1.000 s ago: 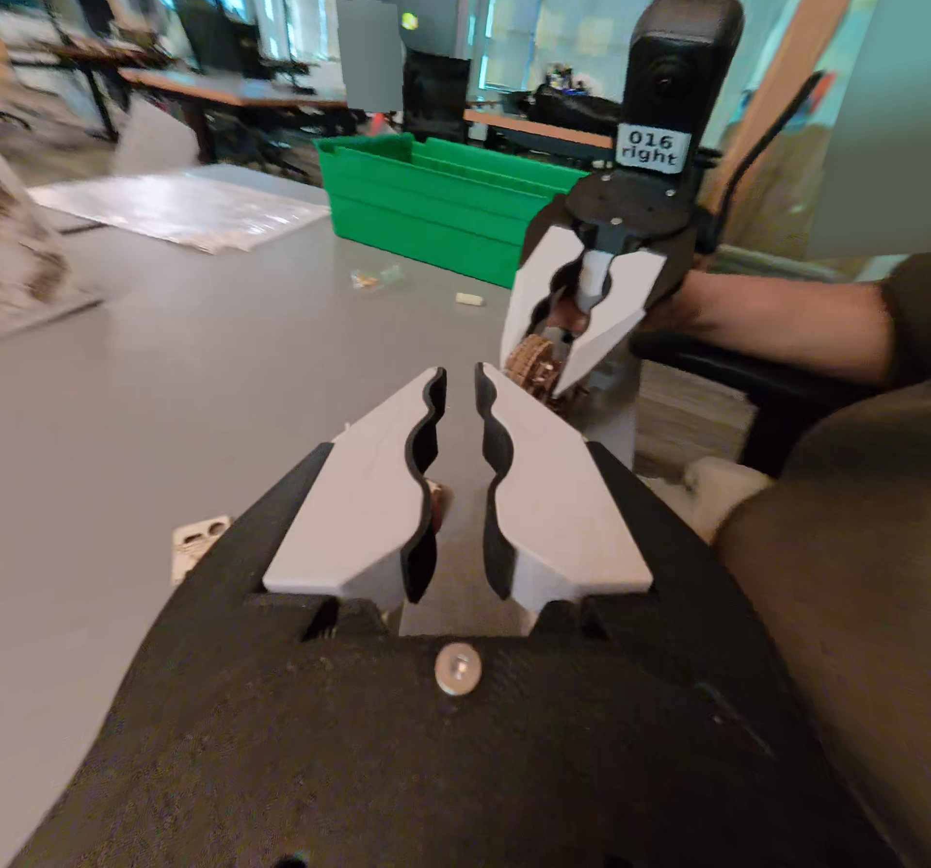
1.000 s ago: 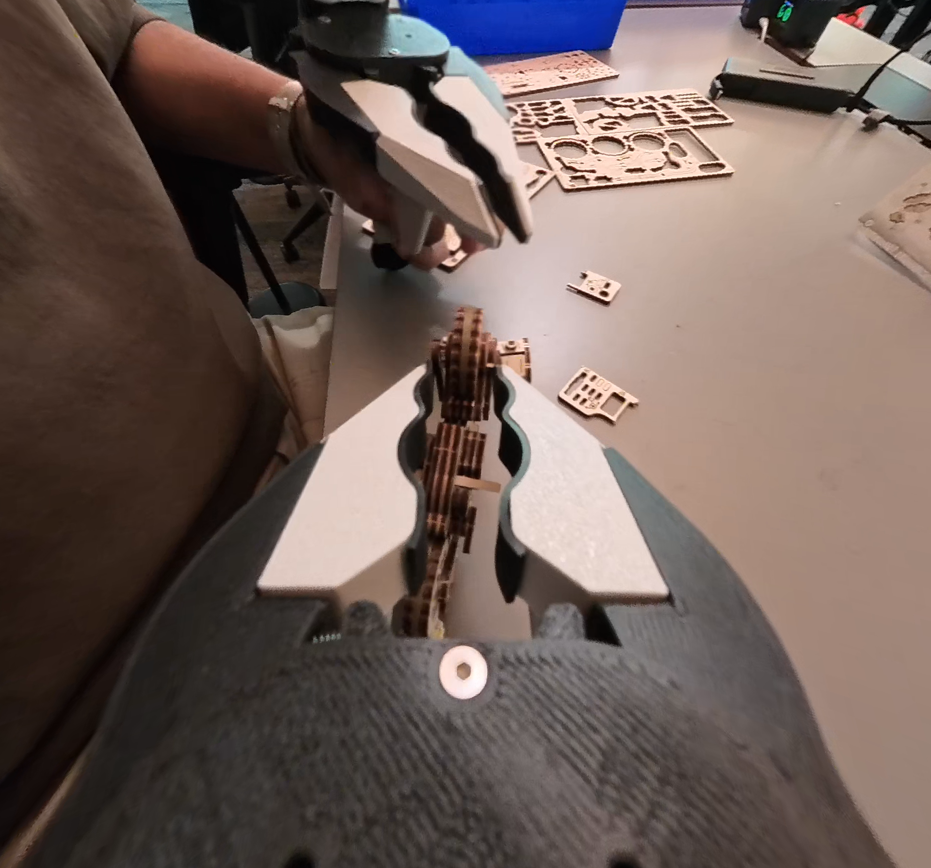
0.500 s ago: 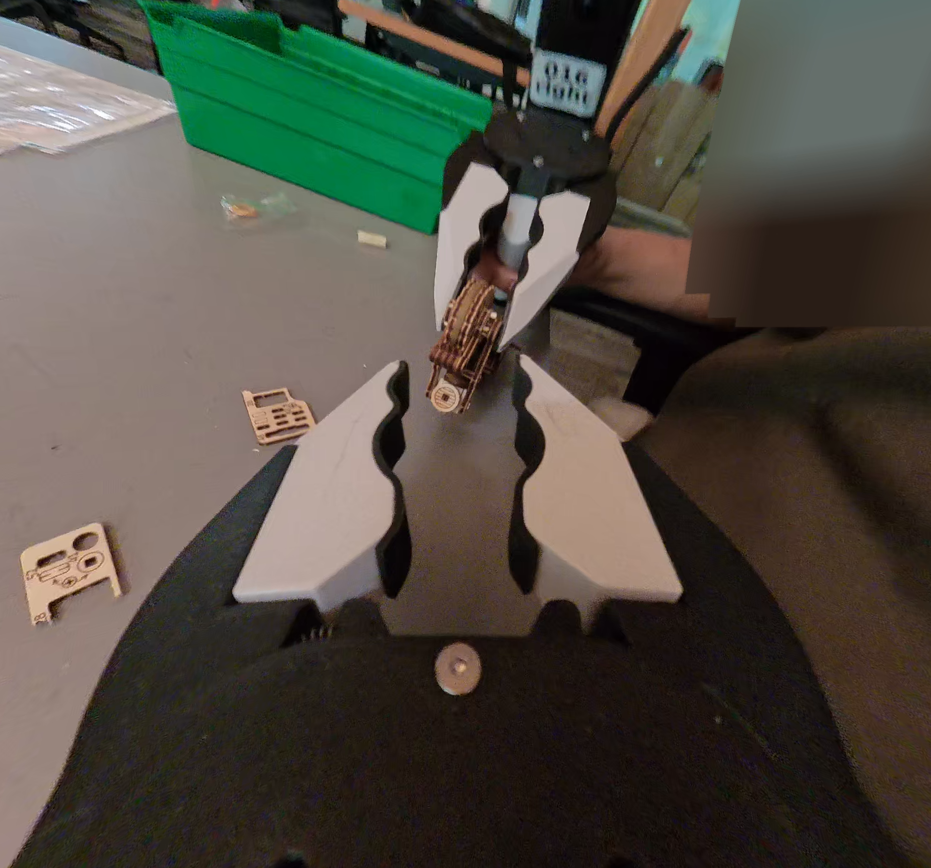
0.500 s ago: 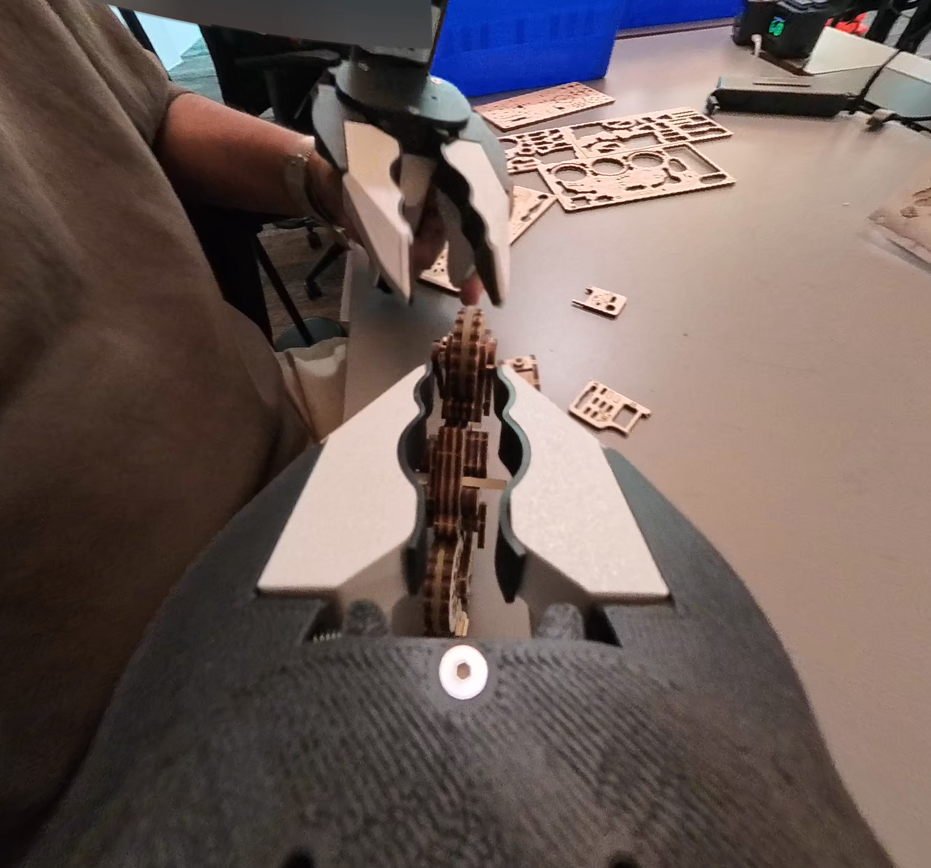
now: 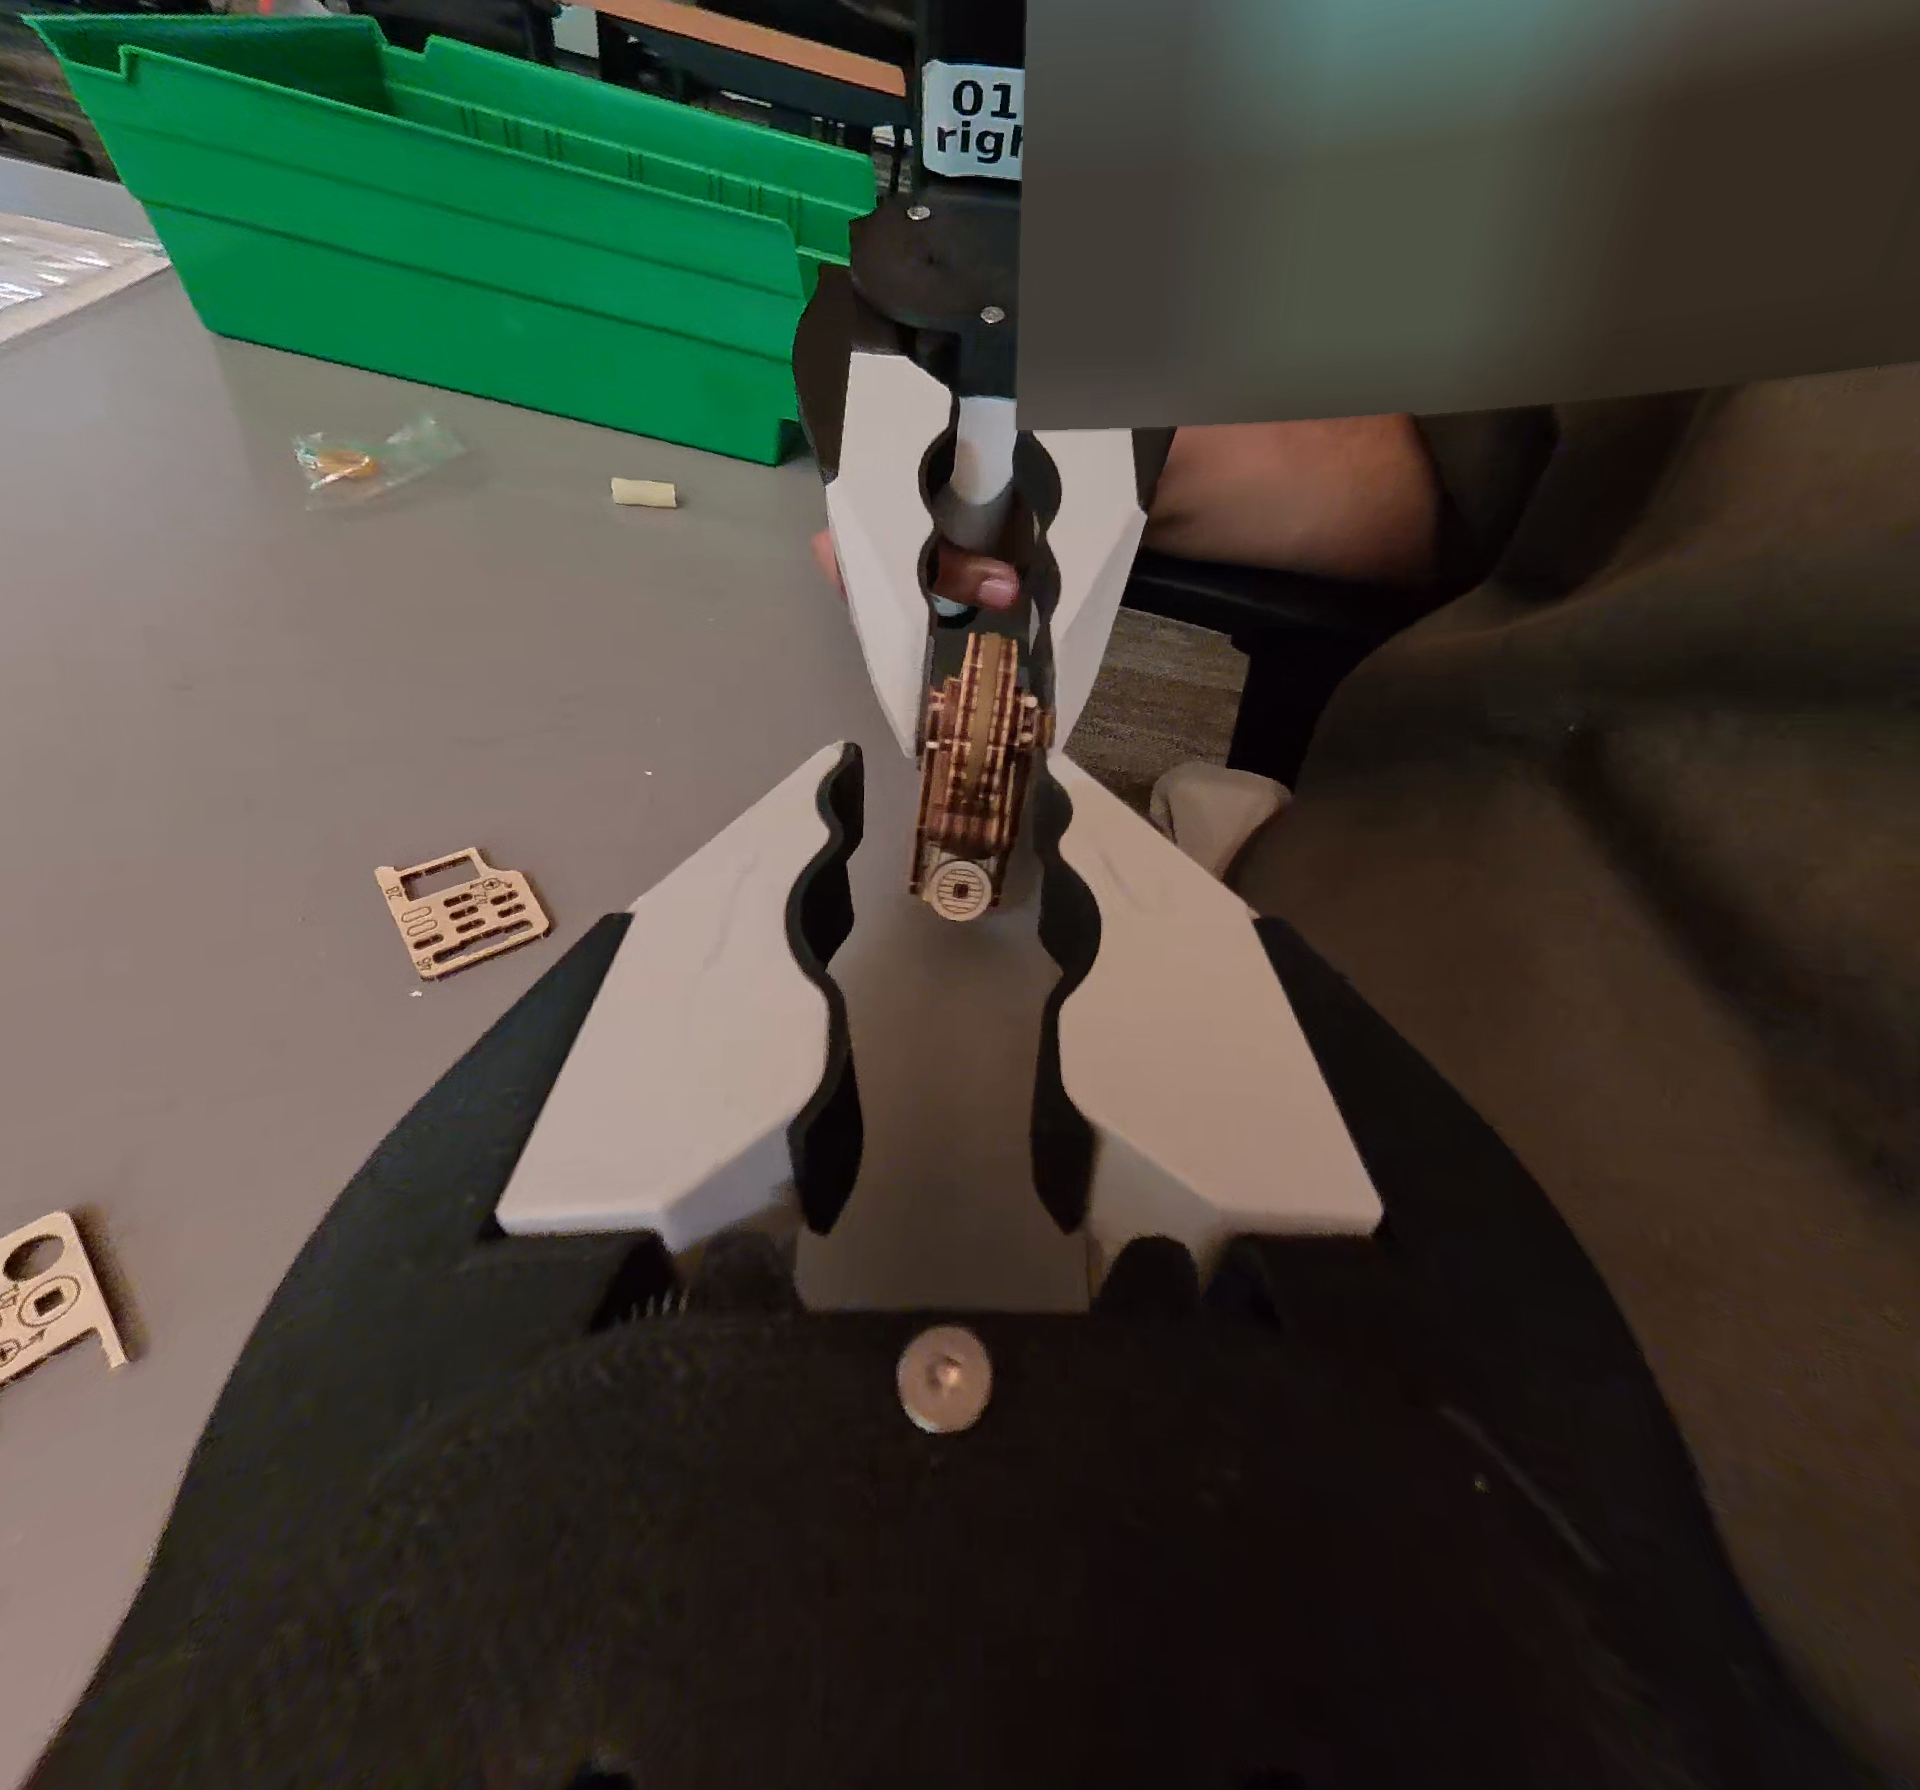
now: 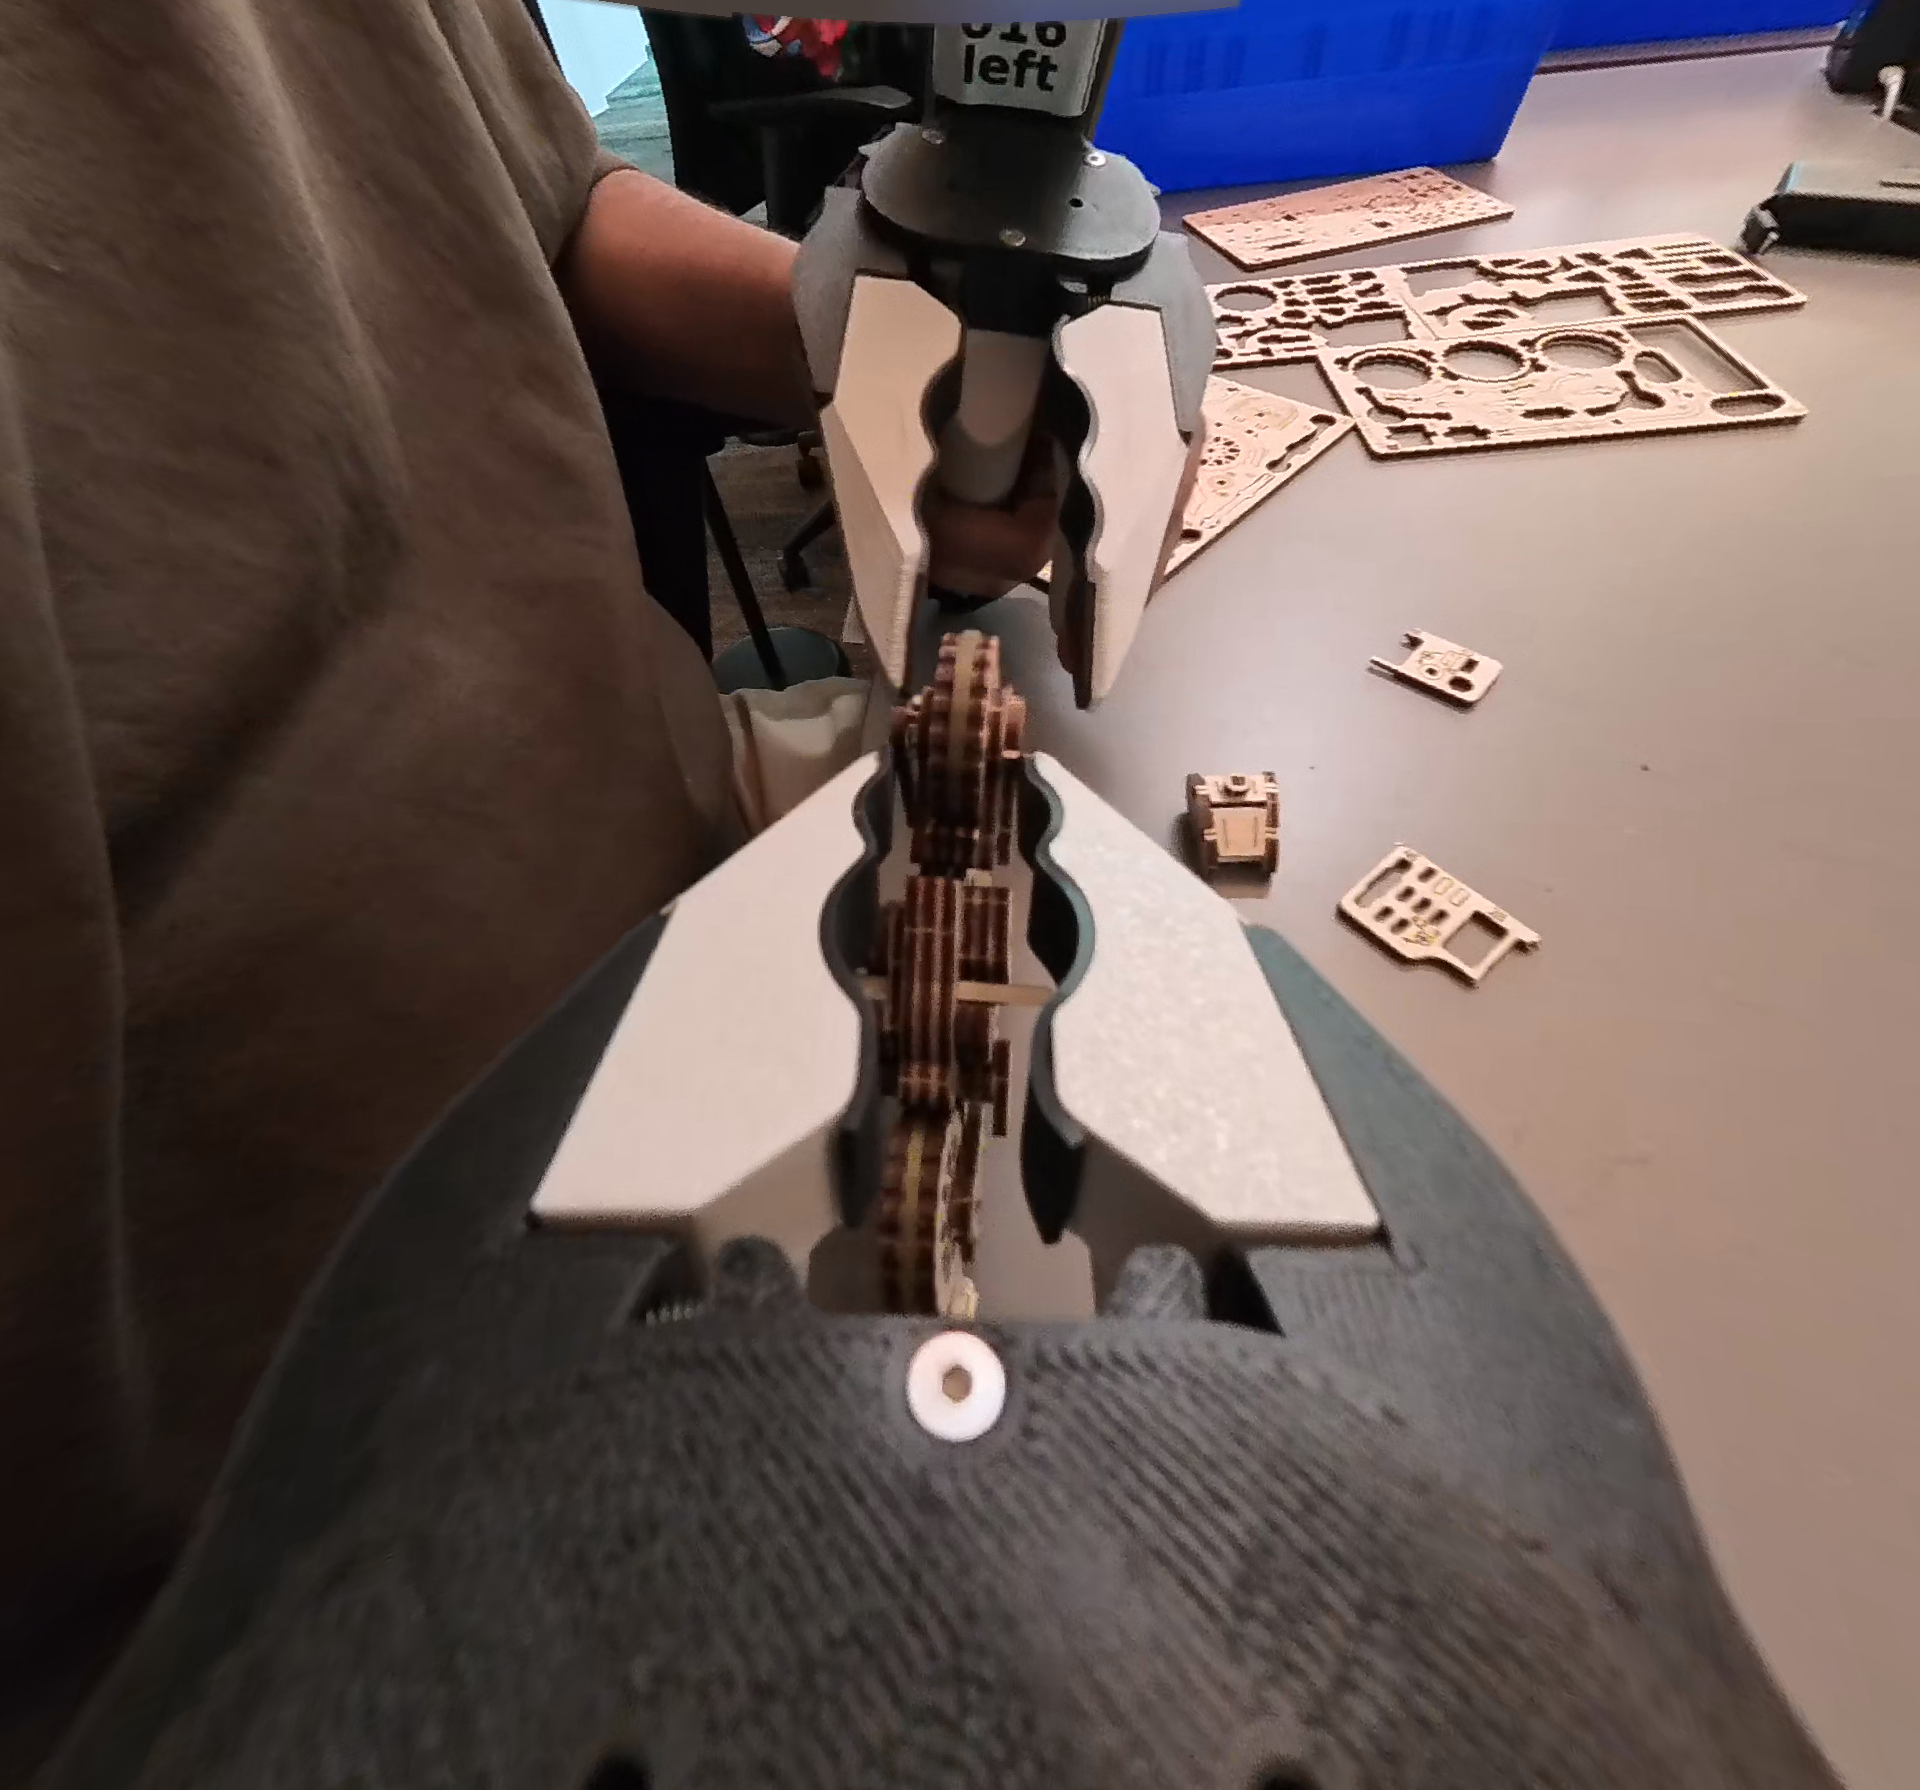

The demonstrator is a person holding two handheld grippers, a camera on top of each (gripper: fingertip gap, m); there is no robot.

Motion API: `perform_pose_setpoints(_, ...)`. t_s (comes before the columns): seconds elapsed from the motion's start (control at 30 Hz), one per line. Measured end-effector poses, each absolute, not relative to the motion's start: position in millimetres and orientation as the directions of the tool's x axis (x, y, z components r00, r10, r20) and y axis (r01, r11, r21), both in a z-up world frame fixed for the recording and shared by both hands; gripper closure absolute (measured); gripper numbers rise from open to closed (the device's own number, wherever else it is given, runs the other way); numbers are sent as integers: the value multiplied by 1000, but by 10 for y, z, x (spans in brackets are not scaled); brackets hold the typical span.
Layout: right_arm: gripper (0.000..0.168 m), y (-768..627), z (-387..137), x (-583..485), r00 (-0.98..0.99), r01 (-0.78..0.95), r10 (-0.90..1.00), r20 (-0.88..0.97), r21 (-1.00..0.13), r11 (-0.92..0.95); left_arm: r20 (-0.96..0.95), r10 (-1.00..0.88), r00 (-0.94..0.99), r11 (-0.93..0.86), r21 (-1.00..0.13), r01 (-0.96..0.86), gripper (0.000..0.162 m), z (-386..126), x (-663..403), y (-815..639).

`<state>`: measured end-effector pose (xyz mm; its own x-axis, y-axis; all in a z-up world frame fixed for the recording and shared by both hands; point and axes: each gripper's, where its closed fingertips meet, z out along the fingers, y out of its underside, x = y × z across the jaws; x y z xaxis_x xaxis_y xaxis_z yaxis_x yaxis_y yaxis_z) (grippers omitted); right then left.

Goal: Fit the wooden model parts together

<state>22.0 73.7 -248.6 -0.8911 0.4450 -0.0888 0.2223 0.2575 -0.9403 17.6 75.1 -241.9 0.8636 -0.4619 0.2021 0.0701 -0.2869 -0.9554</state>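
My right gripper (image 6: 956, 766) is shut on a layered wooden gear model (image 6: 948, 961), held edge-on above the grey table. My left gripper (image 5: 951, 769) is open and points straight at it. The model's front end (image 5: 971, 784) reaches in between the left fingertips, closer to the right-hand finger (image 5: 1132, 909); I cannot tell if they touch. In the right wrist view the left gripper (image 6: 987, 682) hangs just beyond the model's toothed tip, jaws apart. In the left wrist view the right gripper (image 5: 982, 738) comes down from above.
On the table lie a small built wooden block (image 6: 1233, 821), flat wooden pieces (image 6: 1439, 914) (image 6: 1439, 668) (image 5: 462, 919) and punched-out sheets (image 6: 1558, 369). A blue bin (image 6: 1351, 47) and a green bin (image 5: 468, 223) stand at the back. The person's torso is close beside both grippers. The tips of both grippers are at nearly the same place.
My left gripper has opened wider and swung round to face the right gripper. The two have closed in, so the model's end now sits between the left fingertips.
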Motion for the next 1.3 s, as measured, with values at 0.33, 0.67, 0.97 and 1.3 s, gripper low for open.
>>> perform_pose_setpoints(0.33, 146, 609, -2472, 398, -936, 88, 350, 41, -935, 344, 158, -588, 793, -262, -965, -2, 144, -2401, 410, 621)
perform_pose_setpoints(0.67, 147, 567, -2491, 452, -945, 60, 320, 68, -926, 372, 121, -618, 777, -248, -968, -47, 147, -2412, 482, 581)
perform_pose_setpoints(0.97, 128, 579, -2459, 408, -938, 82, 344, 39, -940, 332, 85, -595, 799, -230, -971, -68, 148, -2411, 427, 610)
perform_pose_setpoints(1.3, 134, 670, -2288, 318, -913, 83, 408, 22, -968, 238, 90, -566, 820, -228, -972, -51, 148, -2399, 364, 648)
